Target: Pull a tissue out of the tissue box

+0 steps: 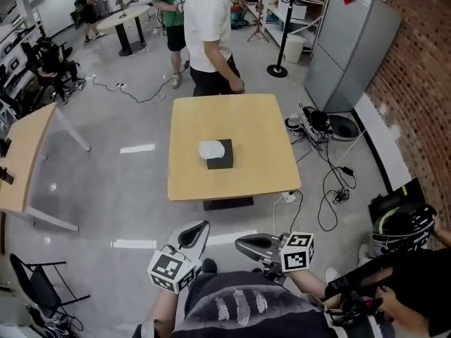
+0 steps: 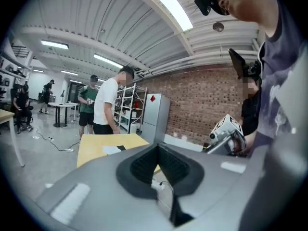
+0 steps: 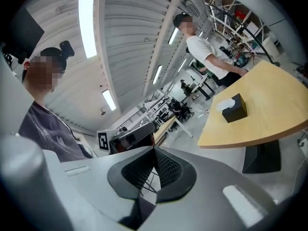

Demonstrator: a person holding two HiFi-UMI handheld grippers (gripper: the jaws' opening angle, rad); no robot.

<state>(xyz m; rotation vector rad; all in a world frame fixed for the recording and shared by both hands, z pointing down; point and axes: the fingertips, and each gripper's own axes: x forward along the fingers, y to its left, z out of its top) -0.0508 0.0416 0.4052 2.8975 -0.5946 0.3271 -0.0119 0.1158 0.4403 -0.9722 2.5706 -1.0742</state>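
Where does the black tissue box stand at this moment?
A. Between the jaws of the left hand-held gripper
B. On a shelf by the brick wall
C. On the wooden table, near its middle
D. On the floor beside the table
C: the head view shows the tissue box resting on the table near its middle, with a white tissue showing at its top.

A lab or workshop hall is indicated: a bare grey floor (image 1: pixel 127 189) is crossed by loose cables (image 1: pixel 310 129), metal shelves (image 1: pixel 282 5) are loaded with gear, one side is closed by a brick wall (image 1: pixel 416 83), plain desks (image 1: pixel 261 160) are spread about, and strip lights (image 2: pixel 168 6) are mounted under a ribbed ceiling.
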